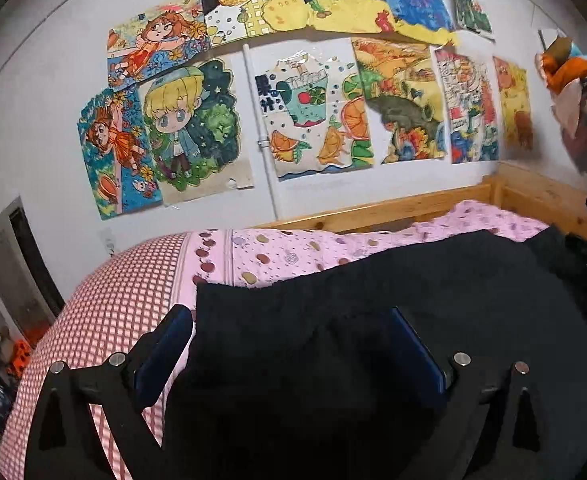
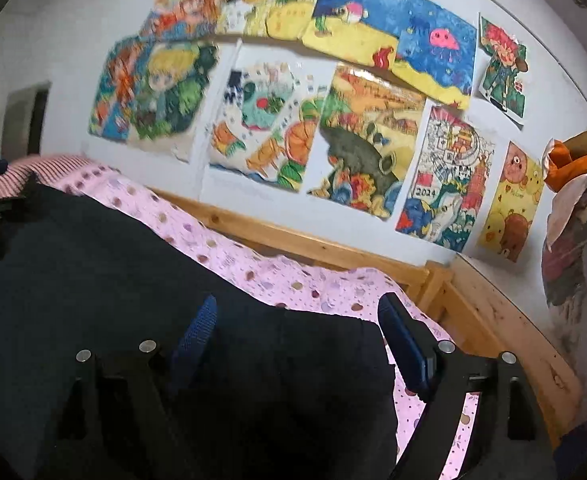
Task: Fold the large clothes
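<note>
Fingers on our left gripper (image 1: 291, 344) stand wide apart over the near left corner of the black garment (image 1: 373, 320), gripping nothing; our right gripper (image 2: 301, 336) is spread just as wide over the garment's right corner (image 2: 173, 300), one finger on the cloth and the other above the pink dotted sheet (image 2: 293, 280). We judge the fold barely begun: the garment lies spread dark and flat across the bed, and we see no crease in it. Both corners remain to be pinched. Beside us run the wooden bed rail (image 2: 333, 248), the drawings on the wall (image 1: 293, 112) and, rightward, a heap of clothes (image 2: 573, 240); none blocks the fold.
</note>
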Available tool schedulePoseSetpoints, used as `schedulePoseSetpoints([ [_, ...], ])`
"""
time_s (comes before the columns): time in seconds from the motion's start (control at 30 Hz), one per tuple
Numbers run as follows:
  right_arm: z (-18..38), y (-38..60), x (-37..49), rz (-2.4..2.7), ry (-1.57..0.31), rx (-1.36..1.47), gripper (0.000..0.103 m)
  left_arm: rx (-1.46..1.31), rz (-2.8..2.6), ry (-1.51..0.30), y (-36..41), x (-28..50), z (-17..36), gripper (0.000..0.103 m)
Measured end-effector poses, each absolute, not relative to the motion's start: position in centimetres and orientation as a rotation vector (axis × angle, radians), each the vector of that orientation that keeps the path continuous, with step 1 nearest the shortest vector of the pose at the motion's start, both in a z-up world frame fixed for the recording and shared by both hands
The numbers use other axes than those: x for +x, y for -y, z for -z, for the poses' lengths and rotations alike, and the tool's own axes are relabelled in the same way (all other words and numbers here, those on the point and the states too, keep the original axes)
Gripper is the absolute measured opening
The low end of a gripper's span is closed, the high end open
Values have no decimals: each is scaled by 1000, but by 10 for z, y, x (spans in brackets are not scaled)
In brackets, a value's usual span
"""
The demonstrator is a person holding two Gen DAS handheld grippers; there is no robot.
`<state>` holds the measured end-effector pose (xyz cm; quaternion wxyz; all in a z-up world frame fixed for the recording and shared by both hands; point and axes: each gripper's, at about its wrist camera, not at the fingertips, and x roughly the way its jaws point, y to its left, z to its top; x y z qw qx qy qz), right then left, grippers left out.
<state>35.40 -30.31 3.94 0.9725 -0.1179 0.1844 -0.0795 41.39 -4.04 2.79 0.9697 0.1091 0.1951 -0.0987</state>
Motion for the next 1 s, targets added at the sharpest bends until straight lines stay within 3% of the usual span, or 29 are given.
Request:
schedulePoseSetpoints([
  [0.07, -43, 304, 343, 139, -384, -215, 79, 219, 219, -409, 43, 403, -28, 98],
  [0.2, -47, 309, 318, 90, -423, -151, 92, 208, 289, -426, 45, 377, -28, 99],
  [0.43, -19, 329, 307, 20, -537, -19, 94, 239, 373, -508, 52, 365, -8, 100],
  [0.77, 20, 344, 401, -3, -711, 5, 94, 183, 314, -542, 71, 434, -5, 103],
  [1.0, 50, 362, 481, 67, -812, 53, 94, 107, 185, -700, 70, 512, 23, 103],
])
